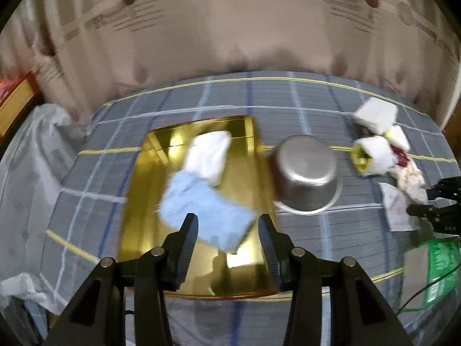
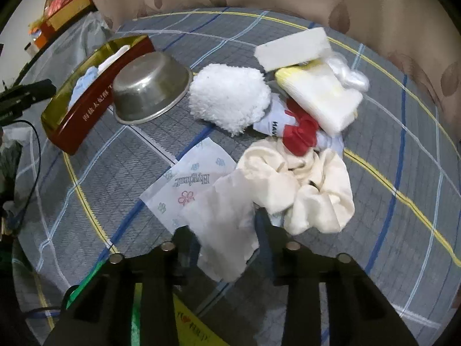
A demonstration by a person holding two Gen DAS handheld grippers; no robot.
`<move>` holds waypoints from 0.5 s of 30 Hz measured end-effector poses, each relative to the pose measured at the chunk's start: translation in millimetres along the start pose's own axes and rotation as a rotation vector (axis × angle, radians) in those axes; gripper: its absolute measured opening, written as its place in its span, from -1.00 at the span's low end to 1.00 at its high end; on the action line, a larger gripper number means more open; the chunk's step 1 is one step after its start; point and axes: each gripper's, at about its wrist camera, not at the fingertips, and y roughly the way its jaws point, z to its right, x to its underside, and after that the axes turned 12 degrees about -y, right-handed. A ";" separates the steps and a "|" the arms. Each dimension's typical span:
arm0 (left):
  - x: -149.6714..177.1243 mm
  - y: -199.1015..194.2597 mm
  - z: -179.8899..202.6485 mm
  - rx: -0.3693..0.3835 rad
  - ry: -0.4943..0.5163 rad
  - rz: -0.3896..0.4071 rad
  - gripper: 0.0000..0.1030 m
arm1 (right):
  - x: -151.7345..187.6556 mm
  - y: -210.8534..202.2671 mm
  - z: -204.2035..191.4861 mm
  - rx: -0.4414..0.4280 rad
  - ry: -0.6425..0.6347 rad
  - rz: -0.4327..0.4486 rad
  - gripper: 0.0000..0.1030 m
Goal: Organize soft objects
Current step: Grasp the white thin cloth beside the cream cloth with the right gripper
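My left gripper (image 1: 227,230) hangs open above a gold tray (image 1: 144,201), nothing between its fingers. A light blue cloth (image 1: 201,207) and a white cloth (image 1: 210,155) lie in the tray. My right gripper (image 2: 224,233) is shut on a thin white tissue (image 2: 224,216), which bunches between the pads. Just beyond it lies a pile: a cream cloth (image 2: 311,190), a red bow (image 2: 301,134), a fluffy white mitt (image 2: 230,98), a white sponge block (image 2: 291,47) and a yellow-edged white pad (image 2: 322,98).
An upturned steel bowl (image 2: 149,86) sits between the red-walled tray (image 2: 75,127) and the pile. A printed tissue packet (image 2: 190,184) lies flat on the checked grey cover (image 2: 403,173). A curtain (image 1: 230,28) hangs behind. Clear plastic (image 1: 34,144) covers the left side.
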 end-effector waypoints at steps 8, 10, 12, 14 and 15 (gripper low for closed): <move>-1.3 13.5 63.5 0.084 0.089 -0.040 -0.14 | 16.2 -21.6 8.2 0.009 0.060 0.092 -0.77; -2.3 17.5 75.4 0.105 0.103 -0.055 -0.14 | 22.9 -32.2 13.4 0.029 0.086 0.134 -0.77; -5.3 21.0 86.8 0.129 0.107 -0.068 -0.14 | 34.5 -44.0 23.4 0.035 0.139 0.184 -0.77; -9.4 24.3 97.8 0.163 0.109 -0.088 -0.14 | 43.9 -52.7 31.8 0.066 0.188 0.227 -0.77; -11.5 26.2 103.2 0.180 0.108 -0.100 -0.14 | 50.4 -57.4 37.1 0.106 0.215 0.245 -0.77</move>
